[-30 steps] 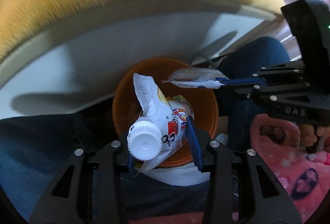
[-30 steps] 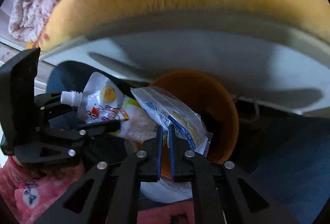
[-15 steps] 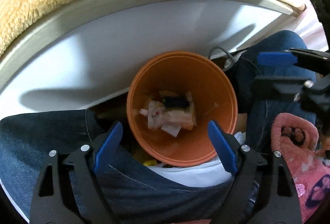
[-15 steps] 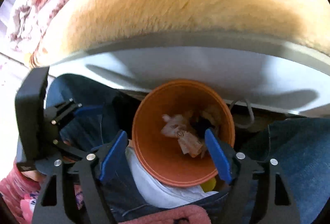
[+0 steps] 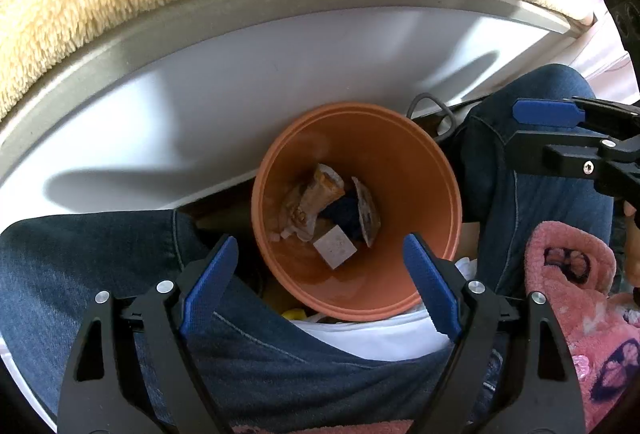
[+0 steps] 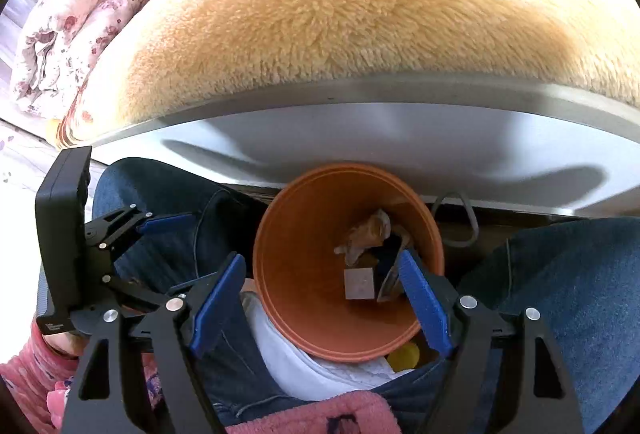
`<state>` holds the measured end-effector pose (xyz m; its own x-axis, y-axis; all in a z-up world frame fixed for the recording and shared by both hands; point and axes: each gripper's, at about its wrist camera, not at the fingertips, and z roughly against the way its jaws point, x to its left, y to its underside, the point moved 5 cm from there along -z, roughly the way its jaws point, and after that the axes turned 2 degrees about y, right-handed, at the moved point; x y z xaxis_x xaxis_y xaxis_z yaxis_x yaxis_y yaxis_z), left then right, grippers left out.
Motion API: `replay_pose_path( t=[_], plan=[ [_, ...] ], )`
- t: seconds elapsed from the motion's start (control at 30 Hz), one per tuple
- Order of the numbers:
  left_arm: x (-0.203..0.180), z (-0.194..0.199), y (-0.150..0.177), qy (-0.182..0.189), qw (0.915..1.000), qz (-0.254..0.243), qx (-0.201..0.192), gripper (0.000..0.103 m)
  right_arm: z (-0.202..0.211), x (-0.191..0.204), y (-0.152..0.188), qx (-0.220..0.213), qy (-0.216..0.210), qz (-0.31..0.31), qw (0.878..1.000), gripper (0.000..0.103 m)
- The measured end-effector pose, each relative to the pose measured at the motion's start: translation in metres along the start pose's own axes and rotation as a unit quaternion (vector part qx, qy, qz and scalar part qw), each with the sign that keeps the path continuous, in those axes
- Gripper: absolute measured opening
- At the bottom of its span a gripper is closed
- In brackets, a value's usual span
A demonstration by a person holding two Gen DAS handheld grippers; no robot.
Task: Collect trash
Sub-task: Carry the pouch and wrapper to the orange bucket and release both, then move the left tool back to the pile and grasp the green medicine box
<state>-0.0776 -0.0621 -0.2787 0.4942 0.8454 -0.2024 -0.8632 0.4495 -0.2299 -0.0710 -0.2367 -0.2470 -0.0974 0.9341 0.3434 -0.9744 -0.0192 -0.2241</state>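
The orange bin (image 5: 356, 298) sits between the person's knees. Crumpled wrappers (image 5: 320, 206) lie at its bottom. Left gripper (image 5: 320, 278) and right gripper (image 6: 320, 298) hang above it, jaws wide apart, holding nothing.

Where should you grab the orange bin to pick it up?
Best guess: pinch the bin's near rim from above, one finger inside and one outside. The wall looks thin, the mouth is open upward, and the left gripper already sits open there.
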Motion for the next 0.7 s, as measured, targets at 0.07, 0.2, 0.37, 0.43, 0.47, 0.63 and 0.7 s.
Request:
replay_pose_path(
  t=[0.07, 0.2, 0.37, 0.43, 0.47, 0.63, 0.7],
  plan=[
    [0.000, 0.001, 0.000, -0.001, 1.0000, 0.000, -0.001, 0.082, 0.000, 0.000, 0.000, -0.001, 0.000, -0.001, 1.000, 0.078],
    [-0.001, 0.008, 0.000, -0.001, 1.0000, -0.003, -0.006, 0.082, 0.004, 0.000, -0.001, -0.004, -0.001, -0.003, 1.000, 0.078],
    [-0.004, 0.030, -0.003, 0.002, 0.9994, -0.017, -0.029, 0.082, 0.013, -0.002, -0.002, -0.013, -0.002, -0.003, 1.000, 0.078],
    [-0.004, 0.046, -0.008, -0.005, 0.9983, -0.028, -0.051, 0.082, 0.018, -0.004, -0.002, -0.018, -0.001, -0.002, 1.000, 0.079],
    [-0.005, 0.056, -0.011, -0.007, 0.9972, -0.035, -0.065, 0.082, 0.020, -0.004, -0.003, -0.020, -0.001, -0.002, 1.000, 0.080],
    [-0.004, 0.111, -0.032, 0.019, 0.9896, -0.063, -0.128, 0.082, 0.032, -0.005, -0.002, -0.030, -0.005, 0.006, 1.000, 0.080],
    [0.002, 0.133, -0.046, 0.026, 0.9851, -0.064, -0.158, 0.086, 0.038, -0.004, -0.002, -0.039, -0.003, 0.012, 0.999, 0.080]
  ],
)
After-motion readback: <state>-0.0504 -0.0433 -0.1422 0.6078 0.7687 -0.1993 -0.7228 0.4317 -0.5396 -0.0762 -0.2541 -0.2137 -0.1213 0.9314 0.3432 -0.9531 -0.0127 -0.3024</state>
